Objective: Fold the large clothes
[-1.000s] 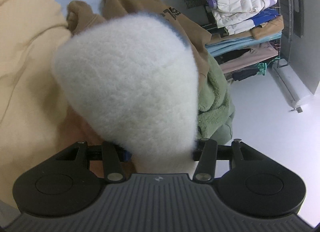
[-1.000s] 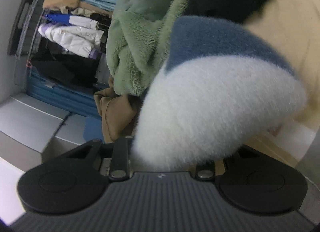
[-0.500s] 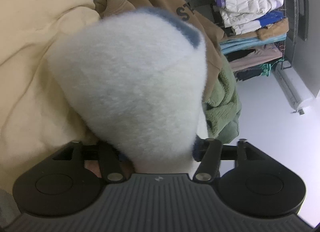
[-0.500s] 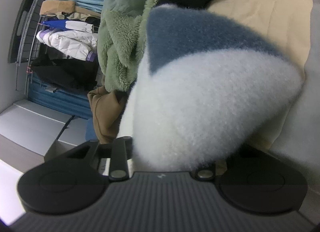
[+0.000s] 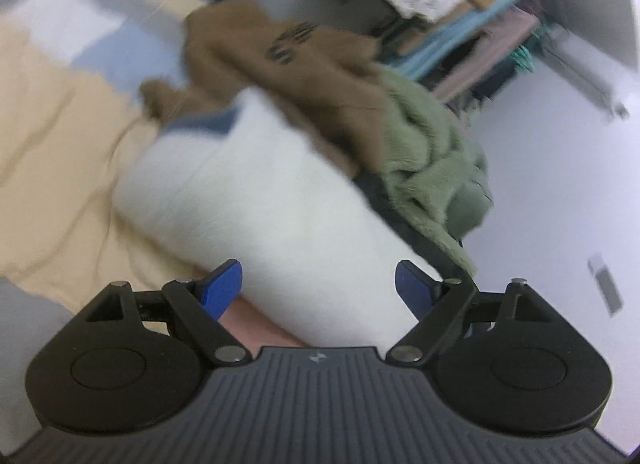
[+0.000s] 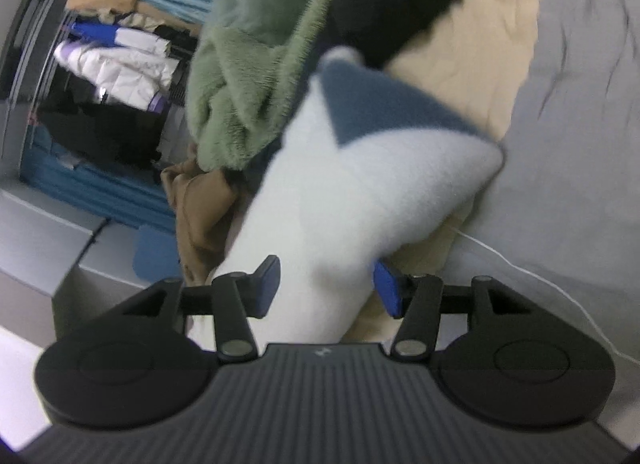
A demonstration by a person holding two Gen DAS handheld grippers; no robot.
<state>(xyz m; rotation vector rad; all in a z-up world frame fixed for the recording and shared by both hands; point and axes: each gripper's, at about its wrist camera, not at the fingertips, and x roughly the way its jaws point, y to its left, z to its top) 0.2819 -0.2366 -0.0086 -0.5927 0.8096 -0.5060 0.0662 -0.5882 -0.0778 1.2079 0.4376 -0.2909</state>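
Observation:
A fluffy white garment with a blue-grey patch lies folded into a thick roll (image 5: 260, 192) on a cream garment (image 5: 52, 168). My left gripper (image 5: 318, 288) is open, its blue pads (image 5: 222, 288) wide on either side of the roll's near end. In the right wrist view the same white garment (image 6: 352, 200) runs between the fingers of my right gripper (image 6: 326, 286), which is open with its pads (image 6: 386, 290) apart and close beside the fabric.
A brown hoodie (image 5: 288, 64), a green fleece (image 5: 428, 160) and a black garment (image 6: 392, 0) are heaped beyond the white one. A rack of stacked clothes (image 6: 116, 52) stands behind. Grey bedding (image 6: 580, 124) lies to the right.
Both grippers have opened and let go of the white garment. It has dropped from in front of the cameras onto the cream garment. The left view is blurred from motion.

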